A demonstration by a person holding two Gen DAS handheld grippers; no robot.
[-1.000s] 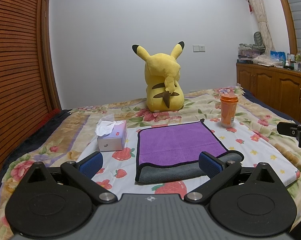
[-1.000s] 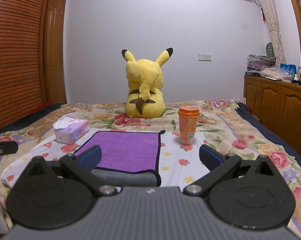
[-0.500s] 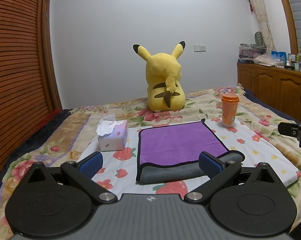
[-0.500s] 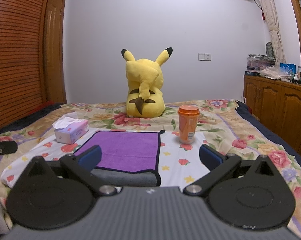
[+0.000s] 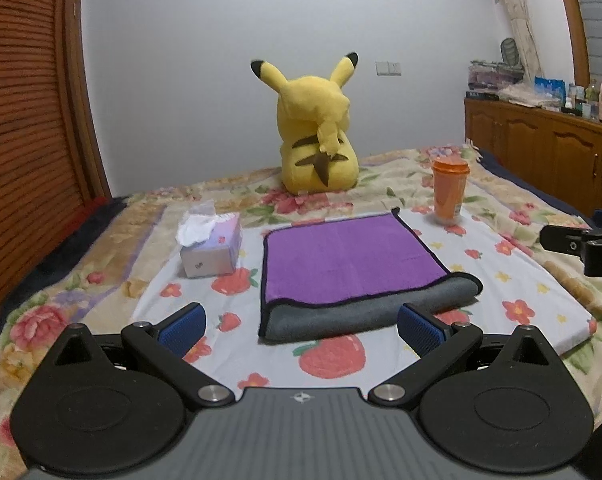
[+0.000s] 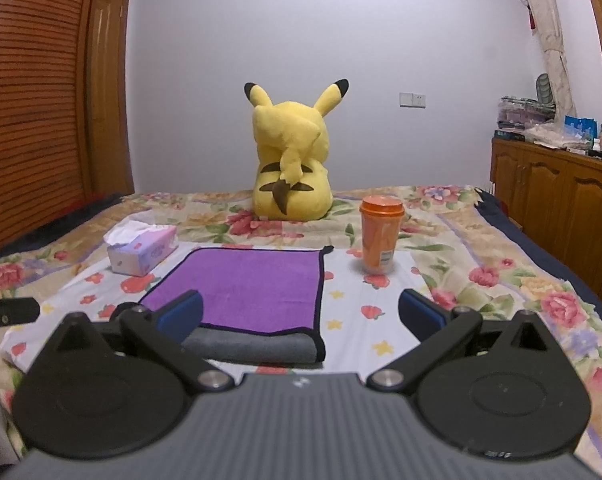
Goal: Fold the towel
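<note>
Purple-and-grey folded microfibre towel (image 5: 353, 268) is lying flat on the white fruit-print cloth (image 5: 501, 280) over the floral bed, between a tissue box (image 5: 211, 246) on the left and an orange lidded cup (image 5: 449, 192) on the right. Left tongs (image 5: 301, 326) and right tongs (image 6: 301, 314) are hovering at its near edge, both spread wide and holding nothing.

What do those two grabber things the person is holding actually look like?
Both match. The left tool and right tool each have a ribbed grey body, two round black discs, black linkage arms with silver pivots, and two fingers tipped with blue textured pads.
</note>
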